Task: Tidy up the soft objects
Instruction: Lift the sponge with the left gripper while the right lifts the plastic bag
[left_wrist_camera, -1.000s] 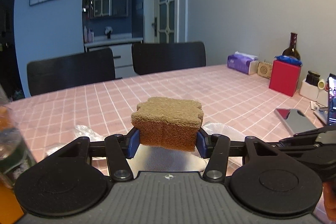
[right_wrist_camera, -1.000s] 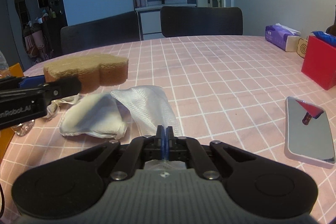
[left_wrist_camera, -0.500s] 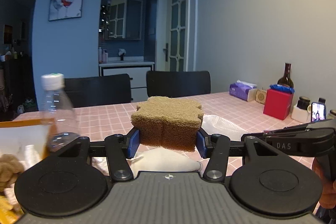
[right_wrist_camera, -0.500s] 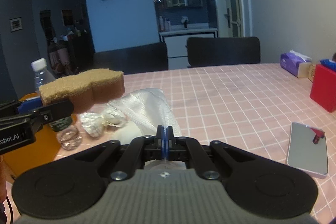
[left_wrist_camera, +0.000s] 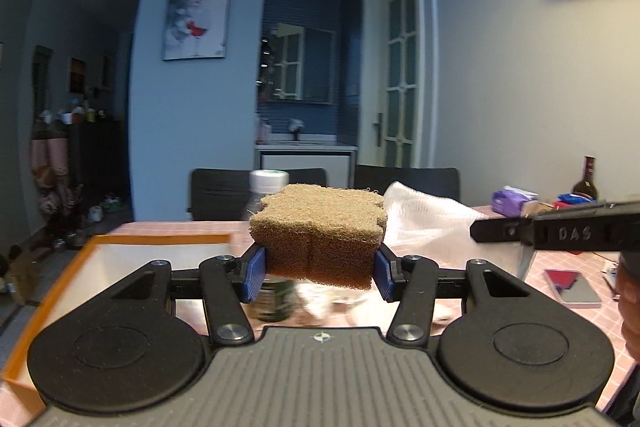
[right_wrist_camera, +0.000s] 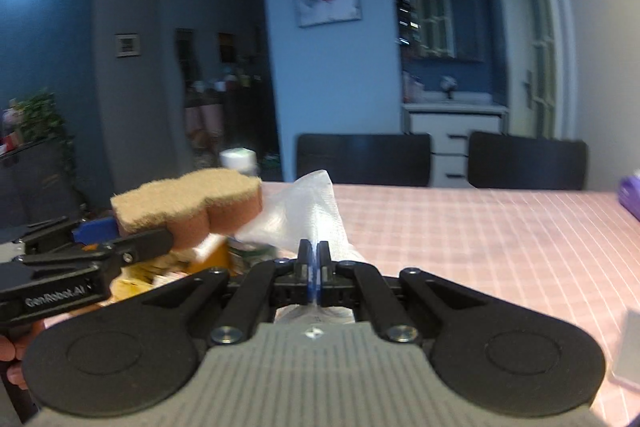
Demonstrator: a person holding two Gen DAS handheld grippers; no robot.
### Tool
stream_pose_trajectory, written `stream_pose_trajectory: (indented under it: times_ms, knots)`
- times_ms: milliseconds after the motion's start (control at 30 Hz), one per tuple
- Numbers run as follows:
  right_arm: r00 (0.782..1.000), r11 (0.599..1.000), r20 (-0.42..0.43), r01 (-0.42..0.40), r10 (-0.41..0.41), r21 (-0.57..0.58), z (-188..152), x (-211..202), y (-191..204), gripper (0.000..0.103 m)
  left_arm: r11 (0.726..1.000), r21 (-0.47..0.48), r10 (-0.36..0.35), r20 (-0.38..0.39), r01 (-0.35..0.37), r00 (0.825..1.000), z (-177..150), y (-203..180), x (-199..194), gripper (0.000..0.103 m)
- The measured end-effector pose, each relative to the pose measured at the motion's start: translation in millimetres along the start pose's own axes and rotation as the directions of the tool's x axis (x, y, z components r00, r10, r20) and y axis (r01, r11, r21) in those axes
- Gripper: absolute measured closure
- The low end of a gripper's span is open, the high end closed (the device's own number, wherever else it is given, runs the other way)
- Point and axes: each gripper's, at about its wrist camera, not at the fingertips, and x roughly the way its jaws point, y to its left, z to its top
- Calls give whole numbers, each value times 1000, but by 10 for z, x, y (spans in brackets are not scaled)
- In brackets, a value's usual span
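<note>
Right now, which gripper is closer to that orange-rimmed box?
Left. The left gripper, holding the sponge, hovers beside the box; the right gripper, pinching white mesh, is farther right.

The right gripper [right_wrist_camera: 314, 259] is clamped tight on a white mesh cloth [right_wrist_camera: 308, 215], which rises ahead of its tips. Off to its left, the left gripper [right_wrist_camera: 120, 245] holds a brown sponge [right_wrist_camera: 188, 203] above an orange box [right_wrist_camera: 216, 257]. A pink checked table [right_wrist_camera: 480, 227] spreads ahead and rightward.
</note>
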Motion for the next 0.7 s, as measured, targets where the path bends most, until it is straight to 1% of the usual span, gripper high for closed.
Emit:
stream_pose_trajectory:
  times_ms: [200, 367, 467, 600, 700]
  knots:
    - [996, 992, 15, -89, 91, -89, 175, 177, 476, 103, 995, -7, 96, 9, -96, 995, 52, 352, -111, 42]
    - [989, 977, 15, -146, 150, -154, 302, 441, 852, 103, 984, 25, 178, 0, -178, 984, 148, 585, -74, 42]
    - [984, 970, -3, -176, 178, -169, 369, 659, 1042, 103, 975, 54, 216, -15, -215, 976, 187, 711, -2, 42]
    - [985, 968, -39, -172, 168, -183, 427, 1023, 1270, 103, 970, 69, 237, -60, -233, 970, 206, 877, 195, 42]
    - [989, 966, -69, -143, 131, -214, 424, 1304, 1417, 103, 960, 100, 270, -91, -261, 958, 216, 988, 384, 42]
